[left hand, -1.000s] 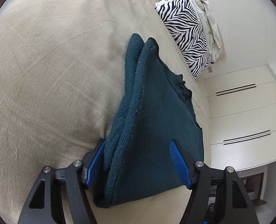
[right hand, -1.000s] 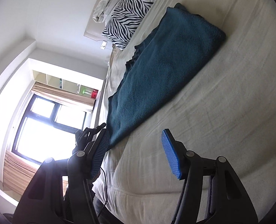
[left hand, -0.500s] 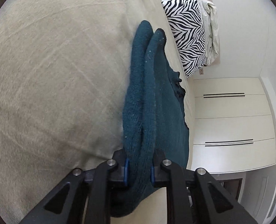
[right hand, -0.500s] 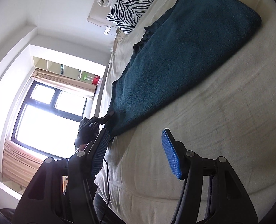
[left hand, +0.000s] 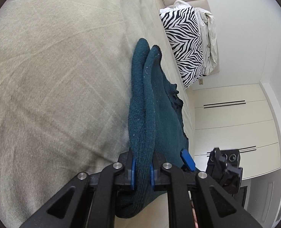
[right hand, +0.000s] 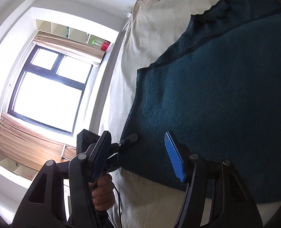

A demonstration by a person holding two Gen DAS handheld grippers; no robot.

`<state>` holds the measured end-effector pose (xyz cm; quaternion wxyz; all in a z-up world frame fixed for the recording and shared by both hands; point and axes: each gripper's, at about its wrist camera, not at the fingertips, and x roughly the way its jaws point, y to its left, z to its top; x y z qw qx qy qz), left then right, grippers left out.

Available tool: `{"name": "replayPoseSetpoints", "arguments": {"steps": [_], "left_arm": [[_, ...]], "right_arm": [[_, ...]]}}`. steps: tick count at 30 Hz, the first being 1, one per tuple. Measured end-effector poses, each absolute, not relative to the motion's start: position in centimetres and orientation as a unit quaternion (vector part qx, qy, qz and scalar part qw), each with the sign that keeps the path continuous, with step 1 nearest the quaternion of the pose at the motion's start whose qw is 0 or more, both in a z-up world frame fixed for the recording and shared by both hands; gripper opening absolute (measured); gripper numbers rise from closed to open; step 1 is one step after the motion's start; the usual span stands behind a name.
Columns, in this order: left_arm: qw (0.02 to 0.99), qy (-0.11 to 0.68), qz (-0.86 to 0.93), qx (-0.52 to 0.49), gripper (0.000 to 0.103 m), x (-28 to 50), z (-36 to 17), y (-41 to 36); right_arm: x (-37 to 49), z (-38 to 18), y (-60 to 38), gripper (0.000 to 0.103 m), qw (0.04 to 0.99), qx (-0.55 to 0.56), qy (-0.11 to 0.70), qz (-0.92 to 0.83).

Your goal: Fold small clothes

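A dark teal knitted garment [left hand: 150,114] lies folded on the beige bed [left hand: 55,76]. My left gripper [left hand: 142,172] is shut on the folded near edge of the garment. In the right wrist view the garment [right hand: 216,104] fills the right side. My right gripper [right hand: 140,157] is open and empty, close over the garment's near corner, with one blue pad [right hand: 174,157] above the fabric. The other gripper and the hand that holds it [right hand: 102,190] show just left of the corner.
A zebra-print pillow [left hand: 184,43] and a crumpled pale sheet [left hand: 209,38] lie at the head of the bed. White wardrobe doors [left hand: 235,123] stand beyond the bed. In the right wrist view a bright window [right hand: 45,95] with curtains is beside the bed.
My left gripper closed on the garment's folded edge and stays shut on it. My right gripper moved forward, open, from the bare bed to the garment's near corner.
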<state>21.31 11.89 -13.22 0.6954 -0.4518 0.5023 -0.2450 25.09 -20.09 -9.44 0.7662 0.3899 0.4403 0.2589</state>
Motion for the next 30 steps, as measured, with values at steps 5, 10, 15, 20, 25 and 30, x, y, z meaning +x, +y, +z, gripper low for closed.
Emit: {"name": "replayPoseSetpoints", "arguments": {"steps": [5,10,15,20,25,30], "left_arm": [[0.703,0.503,-0.246,-0.439,0.012,21.5,-13.0,11.6],[0.722,0.497,-0.249,-0.412,0.012,21.6,-11.5,10.2],[0.754,0.484,-0.263,-0.357,0.012,21.4,-7.6,7.6],[0.788,0.472,-0.285,-0.273,0.012,21.0,-3.8,2.0],[0.798,0.479,-0.308,-0.195,0.012,20.0,-3.2,-5.8],[0.791,0.492,-0.327,-0.159,0.012,19.9,-4.9,-12.8]], "right_arm": [[31.9,-12.9,-17.5,0.056,0.737,0.379,0.505,0.239],[33.3,-14.2,-17.7,0.054,0.74,0.378,0.502,0.238],[33.3,-13.5,-20.0,0.056,0.712,0.426,0.497,0.254],[32.1,-12.7,-25.2,0.066,0.699,0.469,0.474,0.257],[31.7,-13.1,-31.2,0.072,0.672,0.524,0.452,0.264],[31.3,-13.7,-36.2,0.075,0.659,0.559,0.431,0.259]]}}
